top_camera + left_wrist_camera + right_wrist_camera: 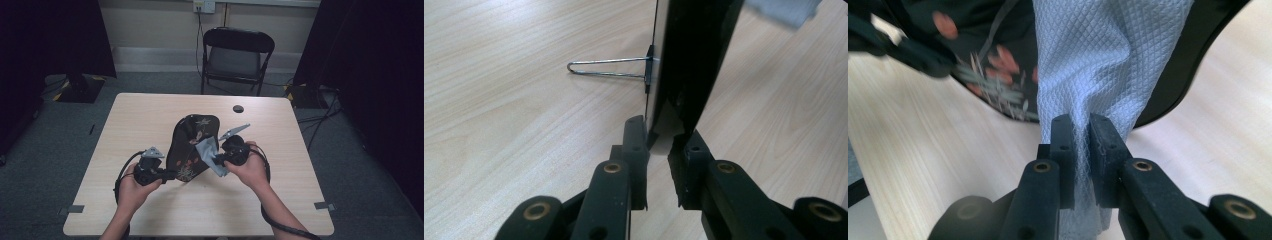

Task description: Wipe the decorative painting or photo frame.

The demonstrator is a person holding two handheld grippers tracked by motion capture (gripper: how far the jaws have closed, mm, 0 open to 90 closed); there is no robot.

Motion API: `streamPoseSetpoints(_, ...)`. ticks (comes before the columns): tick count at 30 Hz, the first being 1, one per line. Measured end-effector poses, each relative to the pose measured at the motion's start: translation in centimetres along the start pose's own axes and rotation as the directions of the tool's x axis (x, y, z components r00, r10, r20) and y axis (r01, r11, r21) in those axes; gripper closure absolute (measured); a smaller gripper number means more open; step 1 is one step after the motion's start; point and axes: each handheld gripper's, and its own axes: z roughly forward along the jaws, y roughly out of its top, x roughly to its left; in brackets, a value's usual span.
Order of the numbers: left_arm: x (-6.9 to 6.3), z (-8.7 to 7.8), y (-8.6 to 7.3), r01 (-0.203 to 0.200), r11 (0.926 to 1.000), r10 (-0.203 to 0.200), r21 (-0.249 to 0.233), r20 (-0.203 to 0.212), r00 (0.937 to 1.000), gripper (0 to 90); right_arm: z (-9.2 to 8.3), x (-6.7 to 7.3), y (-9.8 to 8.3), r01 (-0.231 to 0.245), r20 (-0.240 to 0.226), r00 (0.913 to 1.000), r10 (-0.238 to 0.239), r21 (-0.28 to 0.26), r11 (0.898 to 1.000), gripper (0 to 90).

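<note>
Black floral tray [192, 145] stands tilted on edge mid-table [150, 107], left gripper [167, 174] clamped on its lower rim, right gripper [216, 162] pinching blue cloth [207, 150] against tray face, wire stand [606, 67] on its back.

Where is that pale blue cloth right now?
The pale blue waffle-textured cloth lies against the black lacquered tray with painted flowers near the middle of the table in the high view, pinched in the right gripper.

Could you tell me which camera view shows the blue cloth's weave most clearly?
The right gripper view: the blue cloth hangs close, pinched between the right gripper. The high view shows it small; the left gripper view catches a blurred corner.
</note>
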Motion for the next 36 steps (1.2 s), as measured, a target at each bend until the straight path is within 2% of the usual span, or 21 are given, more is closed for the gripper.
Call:
streamPoseSetpoints(9,0.1,0.0,-0.1,0.001,1.0,-0.001,-0.009,-0.003,1.0,78.5,3.7,-0.2,-3.3,-0.035,-0.025,0.999,0.037,0.066,0.997,82.3)
streamPoseSetpoints(15,0.1,0.0,-0.1,-0.001,1.0,0.001,-0.009,-0.003,1.0,78.5,5.4,0.0,-5.0,-0.054,-0.021,0.9982,0.057,0.109,0.993,82.2)
streamPoseSetpoints(18,0.1,0.0,-0.1,-0.002,1.0,0.002,-0.003,0.002,1.0,78.5,5.7,0.0,-5.5,-0.06,-0.022,0.9978,0.063,0.115,0.992,82.2)
streamPoseSetpoints(24,0.1,0.0,-0.1,-0.003,1.0,0.003,-0.006,-0.002,1.0,78.5,4.4,0.0,-5.1,-0.047,-0.018,0.9986,0.049,0.105,0.993,82.2)
streamPoseSetpoints(36,0.0,0.0,-0.1,0.004,1.0,-0.004,-0.008,-0.001,1.0,78.5,-1.8,0.6,-1.6,0.012,0.007,0.9999,-0.012,0.014,1.0,82.2)
